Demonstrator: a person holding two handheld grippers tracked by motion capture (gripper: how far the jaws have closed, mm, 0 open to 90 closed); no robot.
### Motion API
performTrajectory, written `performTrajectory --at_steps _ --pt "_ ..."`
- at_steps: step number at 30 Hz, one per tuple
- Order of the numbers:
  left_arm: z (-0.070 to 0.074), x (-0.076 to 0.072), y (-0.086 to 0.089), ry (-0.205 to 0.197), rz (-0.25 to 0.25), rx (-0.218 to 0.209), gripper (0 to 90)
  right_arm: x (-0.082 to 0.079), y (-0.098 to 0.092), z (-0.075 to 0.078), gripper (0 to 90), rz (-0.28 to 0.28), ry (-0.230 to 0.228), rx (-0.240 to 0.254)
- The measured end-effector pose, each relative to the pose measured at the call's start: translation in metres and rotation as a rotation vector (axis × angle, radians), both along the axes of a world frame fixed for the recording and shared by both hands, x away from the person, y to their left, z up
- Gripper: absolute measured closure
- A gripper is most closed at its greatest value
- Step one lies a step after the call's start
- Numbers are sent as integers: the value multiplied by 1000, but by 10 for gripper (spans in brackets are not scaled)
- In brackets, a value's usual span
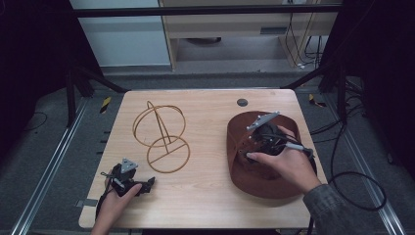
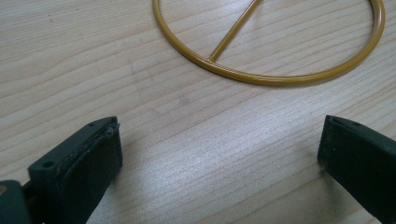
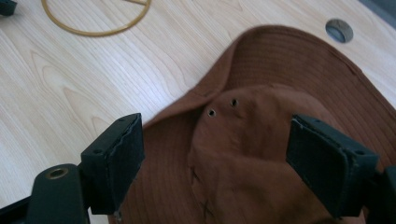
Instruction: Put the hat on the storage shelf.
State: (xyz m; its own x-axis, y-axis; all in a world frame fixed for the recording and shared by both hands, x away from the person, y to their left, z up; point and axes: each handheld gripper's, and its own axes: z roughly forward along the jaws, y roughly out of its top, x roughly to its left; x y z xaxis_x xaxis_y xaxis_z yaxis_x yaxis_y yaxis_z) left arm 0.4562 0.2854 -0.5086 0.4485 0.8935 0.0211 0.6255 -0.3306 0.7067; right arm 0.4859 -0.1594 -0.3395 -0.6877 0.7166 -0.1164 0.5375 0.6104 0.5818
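A brown bucket hat (image 1: 236, 156) lies on the right side of the wooden table (image 1: 205, 196), crown up with two small eyelets. My right gripper (image 1: 255, 146) hangs over it, held from above by a hand. In the right gripper view the gripper (image 3: 215, 158) is open, with its pads apart on either side of the hat's crown (image 3: 261, 140) and not pressing it. A gold wire stand (image 1: 161, 133) with a round base ring stands left of centre. My left gripper (image 1: 146, 184) rests near the front left edge, open (image 2: 219, 158) with only bare wood between its jaws, just short of the base ring (image 2: 280, 78).
A dark round grommet (image 1: 242, 102) sits in the table near its far edge, behind the hat. Black cables trail off the right side over the floor (image 1: 357, 181). Metal rails run along both sides of the table.
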Motion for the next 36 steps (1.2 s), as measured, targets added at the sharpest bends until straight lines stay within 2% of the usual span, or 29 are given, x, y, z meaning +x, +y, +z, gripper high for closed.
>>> performTrajectory --at_steps 7,18,23,27,36 --pt "0 0 -1 1 -1 3 0 5 -18 1 161 -18 65 14" --pt "0 0 -2 -1 1 -2 0 19 -35 6 79 -44 105 -9" --pt "0 0 -1 1 -2 1 0 29 -45 2 87 -65 115 -34" --pt "0 0 -1 0 -5 3 0 36 -52 0 114 -92 136 -18" --pt "0 1 -2 -3 -9 1 0 43 -58 -6 133 -91 160 -36"
